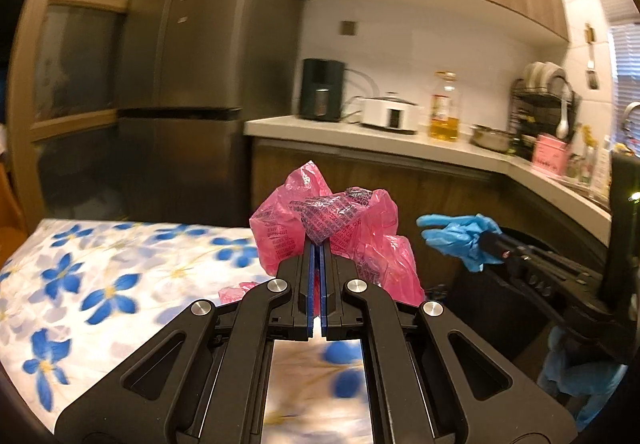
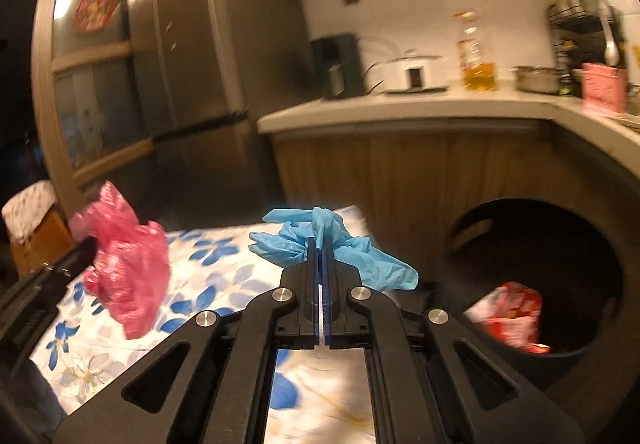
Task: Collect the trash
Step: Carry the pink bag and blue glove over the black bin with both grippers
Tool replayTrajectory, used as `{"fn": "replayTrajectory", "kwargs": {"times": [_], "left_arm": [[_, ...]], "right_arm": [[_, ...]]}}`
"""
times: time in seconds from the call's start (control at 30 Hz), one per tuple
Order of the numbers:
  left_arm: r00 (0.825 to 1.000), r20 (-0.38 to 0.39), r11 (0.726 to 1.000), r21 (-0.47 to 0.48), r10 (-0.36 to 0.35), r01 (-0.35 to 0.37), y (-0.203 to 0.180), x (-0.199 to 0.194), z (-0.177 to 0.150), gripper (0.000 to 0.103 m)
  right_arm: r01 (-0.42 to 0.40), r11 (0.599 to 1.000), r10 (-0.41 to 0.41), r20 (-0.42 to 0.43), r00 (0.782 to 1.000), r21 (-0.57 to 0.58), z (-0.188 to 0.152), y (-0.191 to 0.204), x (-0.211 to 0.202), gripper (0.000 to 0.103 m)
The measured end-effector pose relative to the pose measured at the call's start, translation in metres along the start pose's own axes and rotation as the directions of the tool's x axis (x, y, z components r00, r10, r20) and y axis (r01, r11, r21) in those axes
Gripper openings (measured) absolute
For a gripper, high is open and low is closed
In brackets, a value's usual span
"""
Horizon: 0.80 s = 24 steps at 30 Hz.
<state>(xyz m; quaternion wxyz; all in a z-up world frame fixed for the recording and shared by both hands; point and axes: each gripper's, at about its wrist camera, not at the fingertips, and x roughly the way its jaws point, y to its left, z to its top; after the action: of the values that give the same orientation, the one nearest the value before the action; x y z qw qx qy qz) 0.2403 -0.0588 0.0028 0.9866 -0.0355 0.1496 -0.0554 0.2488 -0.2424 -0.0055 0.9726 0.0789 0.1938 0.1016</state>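
My left gripper (image 1: 319, 244) is shut on a crumpled pink plastic bag (image 1: 280, 219), which it holds up over the right end of the flowered table (image 1: 100, 284). The right wrist view shows the same pink bag (image 2: 128, 268) hanging at the left. My right gripper (image 2: 319, 244) is shut on a bunched blue glove (image 2: 304, 244) above the table's right edge. In the left wrist view the blue glove (image 1: 456, 236) shows at the right, at the tip of the right gripper (image 1: 490, 244). A black round bin (image 2: 592, 356) stands right of the table with red wrappers (image 2: 512, 316) inside.
A grey fridge (image 1: 192, 63) stands behind the table. The kitchen counter (image 1: 400, 139) carries a black appliance, a white cooker (image 1: 390, 113), an oil bottle (image 1: 444, 111), a pot and a dish rack. Dark wooden cabinet fronts run under it.
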Motion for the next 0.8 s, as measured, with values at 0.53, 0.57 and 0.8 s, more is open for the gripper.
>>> {"fn": "replayTrajectory", "kwargs": {"times": [0.53,0.57,0.8], "left_arm": [[0.965,-0.021,0.959,0.101,-0.263,0.264,-0.163,0.053,0.005,0.001],[0.963,-0.023,0.957,0.106,-0.267,0.268,-0.171,0.056,0.004,0.001],[0.952,-0.043,0.947,0.099,-0.303,0.305,-0.198,0.081,0.000,0.001]], "right_arm": [[0.220,0.964,-0.238,0.116,0.964,0.148,0.015,-0.112,-0.066,0.002],[0.225,0.962,-0.244,0.117,0.963,0.154,0.016,-0.118,-0.066,0.002],[0.229,0.955,-0.255,0.127,0.958,0.191,0.016,-0.140,-0.064,0.002]]}}
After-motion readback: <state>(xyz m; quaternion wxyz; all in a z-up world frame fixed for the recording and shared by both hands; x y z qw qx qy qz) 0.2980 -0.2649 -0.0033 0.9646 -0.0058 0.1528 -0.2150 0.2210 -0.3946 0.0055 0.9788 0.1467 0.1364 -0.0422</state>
